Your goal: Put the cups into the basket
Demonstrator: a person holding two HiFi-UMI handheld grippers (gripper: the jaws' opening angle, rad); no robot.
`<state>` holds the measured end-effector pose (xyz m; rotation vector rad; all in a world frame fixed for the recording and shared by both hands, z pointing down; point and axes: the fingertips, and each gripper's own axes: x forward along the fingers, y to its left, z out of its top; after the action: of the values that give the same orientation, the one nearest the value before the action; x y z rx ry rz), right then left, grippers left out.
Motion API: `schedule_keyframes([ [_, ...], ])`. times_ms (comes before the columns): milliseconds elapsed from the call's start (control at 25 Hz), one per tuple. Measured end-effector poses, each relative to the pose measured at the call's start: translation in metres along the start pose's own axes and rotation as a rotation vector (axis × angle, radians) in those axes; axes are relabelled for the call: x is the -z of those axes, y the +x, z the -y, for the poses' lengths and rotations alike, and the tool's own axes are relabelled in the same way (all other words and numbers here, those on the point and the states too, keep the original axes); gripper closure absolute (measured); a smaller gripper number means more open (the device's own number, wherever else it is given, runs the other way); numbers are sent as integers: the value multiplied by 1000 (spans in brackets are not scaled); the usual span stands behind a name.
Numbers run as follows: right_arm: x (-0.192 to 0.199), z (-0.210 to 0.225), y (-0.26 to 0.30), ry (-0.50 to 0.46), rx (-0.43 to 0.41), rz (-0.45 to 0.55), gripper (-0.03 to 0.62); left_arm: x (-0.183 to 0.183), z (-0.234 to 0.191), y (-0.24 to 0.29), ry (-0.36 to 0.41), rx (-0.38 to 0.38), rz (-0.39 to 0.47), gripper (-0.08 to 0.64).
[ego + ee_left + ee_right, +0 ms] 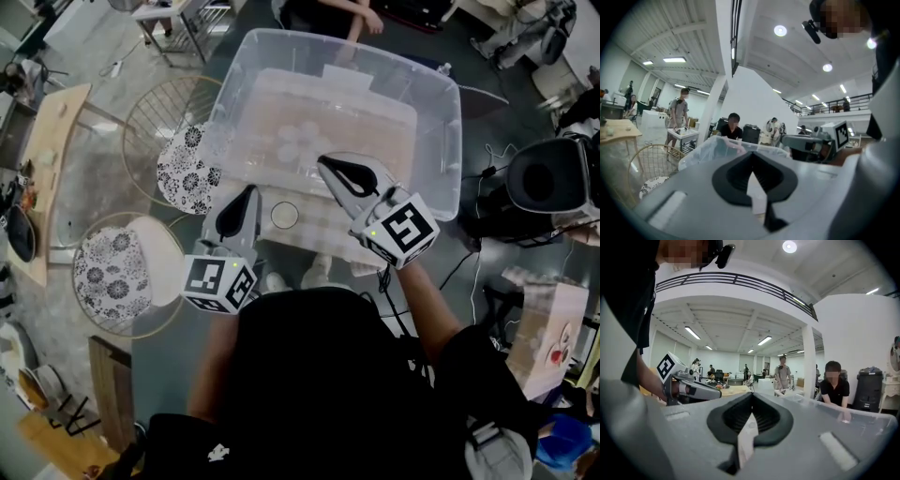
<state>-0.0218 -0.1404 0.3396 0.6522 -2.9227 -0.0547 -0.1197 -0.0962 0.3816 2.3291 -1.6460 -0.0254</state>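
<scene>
Right gripper (325,164): clenched, empty, over basket (439,112) near wall. Left gripper (249,195): likewise clenched, empty, just outside it. Several cups (297,142) lie inside basket; one cup (284,215) stands outside, seemingly left to load.

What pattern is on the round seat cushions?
The cushions are white with black flowers, clearest in the head view.
</scene>
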Motion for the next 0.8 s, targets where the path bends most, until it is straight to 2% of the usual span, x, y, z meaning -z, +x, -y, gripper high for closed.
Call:
schedule_keyframes([
  [120, 4, -17, 4, 12, -25, 0, 591, 1, 3, -5, 31, 16, -9, 552],
  [320, 19, -41, 13, 24, -78, -39, 591, -3, -1, -16, 8, 4, 24, 552],
  [560, 67, -76, 32, -10, -205, -178, 589, -2, -9, -32, 6, -35, 31, 552],
  [800, 125, -104, 47, -32, -298, -339, 585, 2, -20, -48, -6, -79, 32, 552],
])
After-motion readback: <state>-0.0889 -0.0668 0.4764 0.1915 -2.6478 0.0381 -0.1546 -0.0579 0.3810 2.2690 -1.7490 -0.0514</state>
